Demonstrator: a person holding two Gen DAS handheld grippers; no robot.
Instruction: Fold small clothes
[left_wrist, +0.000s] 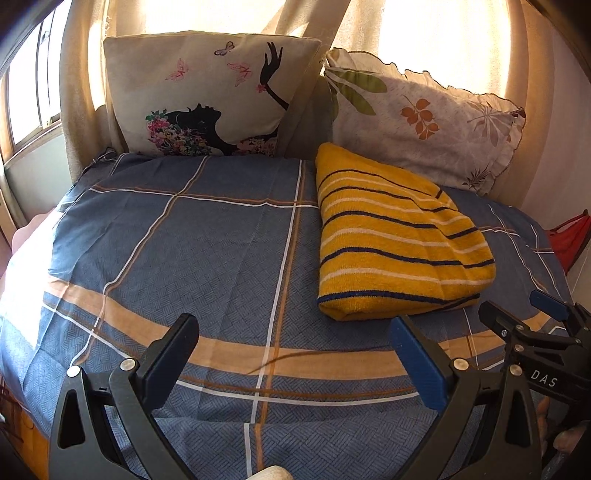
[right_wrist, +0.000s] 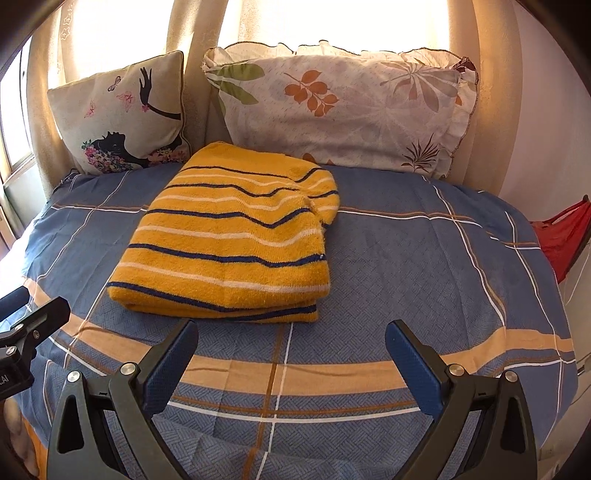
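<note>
A yellow garment (left_wrist: 399, 236) with dark blue and white stripes lies folded flat on the blue checked bed sheet (left_wrist: 207, 251). In the right wrist view the garment (right_wrist: 229, 236) sits just ahead of the fingers. My left gripper (left_wrist: 295, 332) is open and empty, above the sheet to the left of the garment's near edge. My right gripper (right_wrist: 291, 336) is open and empty, just short of the garment's near edge. The right gripper also shows at the right edge of the left wrist view (left_wrist: 521, 308). The left gripper shows at the left edge of the right wrist view (right_wrist: 33, 302).
A beige cushion (left_wrist: 207, 96) with a black silhouette print and a white leaf-print pillow (left_wrist: 424, 118) lean against the curtained window at the bed's far end. A red item (right_wrist: 565, 236) hangs past the bed's right side. The blue sheet (right_wrist: 424, 266) spreads right of the garment.
</note>
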